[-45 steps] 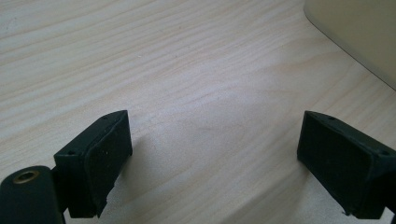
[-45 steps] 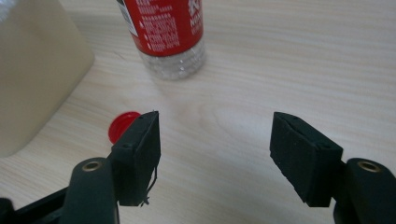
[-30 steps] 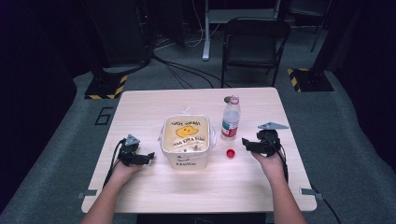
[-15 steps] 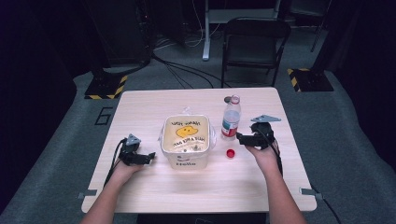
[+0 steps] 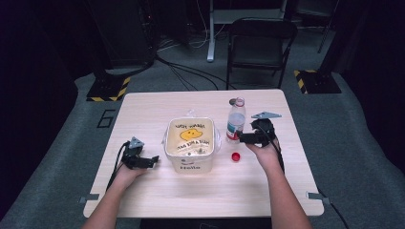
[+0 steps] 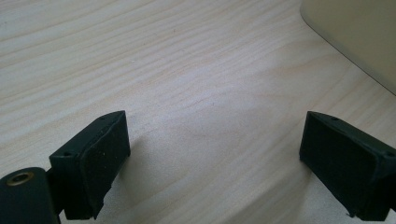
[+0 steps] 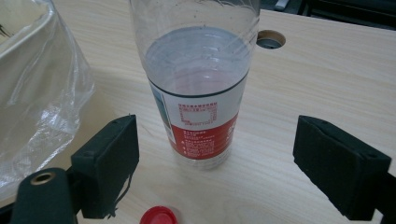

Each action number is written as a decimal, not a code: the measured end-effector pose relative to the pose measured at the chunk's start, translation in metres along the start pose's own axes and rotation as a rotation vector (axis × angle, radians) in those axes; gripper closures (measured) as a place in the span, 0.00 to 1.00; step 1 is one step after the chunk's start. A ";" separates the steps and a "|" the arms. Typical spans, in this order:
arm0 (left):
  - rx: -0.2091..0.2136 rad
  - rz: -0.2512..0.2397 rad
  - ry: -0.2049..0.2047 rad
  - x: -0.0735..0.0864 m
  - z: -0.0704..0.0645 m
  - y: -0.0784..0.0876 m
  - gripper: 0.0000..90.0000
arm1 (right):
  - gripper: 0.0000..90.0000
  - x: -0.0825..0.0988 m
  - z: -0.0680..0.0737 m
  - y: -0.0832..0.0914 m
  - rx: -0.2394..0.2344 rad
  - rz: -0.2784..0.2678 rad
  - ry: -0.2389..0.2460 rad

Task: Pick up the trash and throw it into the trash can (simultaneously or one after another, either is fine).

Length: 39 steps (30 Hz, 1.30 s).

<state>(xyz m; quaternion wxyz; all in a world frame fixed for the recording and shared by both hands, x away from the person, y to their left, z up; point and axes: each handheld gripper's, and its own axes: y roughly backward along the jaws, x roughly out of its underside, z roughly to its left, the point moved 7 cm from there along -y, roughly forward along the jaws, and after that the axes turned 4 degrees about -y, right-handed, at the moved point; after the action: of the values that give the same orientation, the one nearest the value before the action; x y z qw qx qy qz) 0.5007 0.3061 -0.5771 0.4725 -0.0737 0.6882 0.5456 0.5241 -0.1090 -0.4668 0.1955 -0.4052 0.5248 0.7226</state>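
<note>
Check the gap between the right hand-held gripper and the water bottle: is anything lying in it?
Nothing. In the right gripper view the right hand-held gripper faces the bottle across bare table; the red cap lies off to one side, low between the jaws.

Table inventory
One bottle (image 5: 235, 120), one red cap (image 5: 235, 156), one lined bin (image 5: 189, 143), two grippers: left gripper (image 5: 152, 160), right gripper (image 5: 241, 138).

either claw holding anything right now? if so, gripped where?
Nothing is held. The right claw has just been opening, its jaws wide and clear of the clear plastic bottle with the red label. The left claw is open over bare wood table.
</note>
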 end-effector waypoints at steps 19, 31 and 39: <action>0.003 0.000 -0.002 0.000 0.000 0.000 0.09 | 0.14 -0.014 0.004 -0.016 0.005 -0.002 0.010; 0.003 0.000 -0.002 0.000 0.000 0.000 0.09 | 0.07 -0.023 0.012 -0.026 0.011 -0.004 0.022; 0.003 0.000 -0.002 0.000 0.000 0.000 0.09 | 0.07 -0.023 0.009 -0.034 0.015 -0.008 0.004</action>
<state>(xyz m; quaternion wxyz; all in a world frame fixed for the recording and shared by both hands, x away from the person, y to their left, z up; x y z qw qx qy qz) 0.5010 0.3060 -0.5771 0.4733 -0.0724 0.6885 0.5448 0.5582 -0.0845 -0.4673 0.2003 -0.4072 0.5292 0.7170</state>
